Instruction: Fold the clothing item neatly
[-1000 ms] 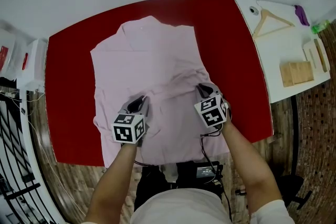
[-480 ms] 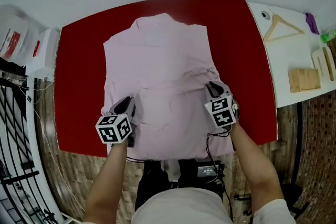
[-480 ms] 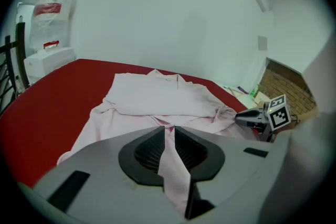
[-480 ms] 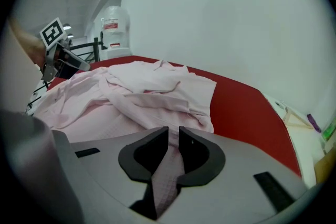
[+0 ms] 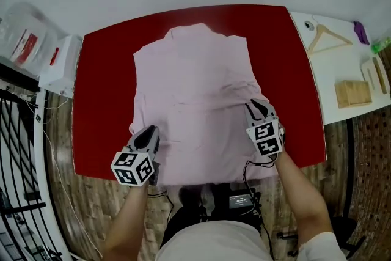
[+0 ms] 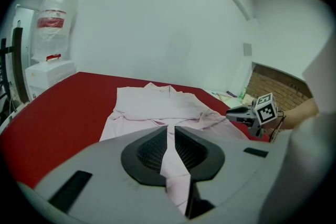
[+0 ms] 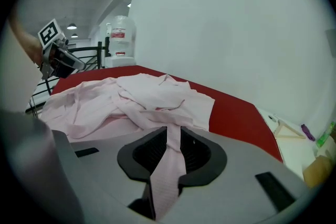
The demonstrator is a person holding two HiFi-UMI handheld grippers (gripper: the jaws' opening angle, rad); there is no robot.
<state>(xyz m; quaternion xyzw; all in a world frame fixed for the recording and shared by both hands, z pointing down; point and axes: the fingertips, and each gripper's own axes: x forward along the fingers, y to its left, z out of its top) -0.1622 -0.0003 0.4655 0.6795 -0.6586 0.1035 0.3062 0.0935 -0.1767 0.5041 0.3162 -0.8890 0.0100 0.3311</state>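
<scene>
Red rounded worktop [image 5: 98, 101] against a white wall. A white side table [image 5: 317, 70] to the right carries a wooden hanger [image 5: 327, 36] and a wooden block [image 5: 351, 91], both well apart from the work. The pale pink collared shirt [image 5: 195, 82] lies spread in the middle of the worktop, collar at the far side, near hem reaching the near edge. The left claw [image 5: 148, 132] pinches a thin fold of the shirt at its near left edge, and the cloth fills the narrow gap between the pads. The right claw [image 5: 256, 106] pinches a fold at the right edge, a little farther from the near edge than the left one. Its jaws have just been opening slightly, yet the strip of cloth sits between the pads and looks gripped. Creases run from that grip toward the shirt's middle. Judgement: the step in hand is taking up the near half to carry it toward the collar. To do it well, firm up the right pinch first, since it may be slipping. Bring both claws to the same distance from the hem and raise them evenly. Keep the cloth between them taut but not stretched, then lay the hem parallel to the shoulders. An uneven lift would probably set the diagonal creases into the fold.
</scene>
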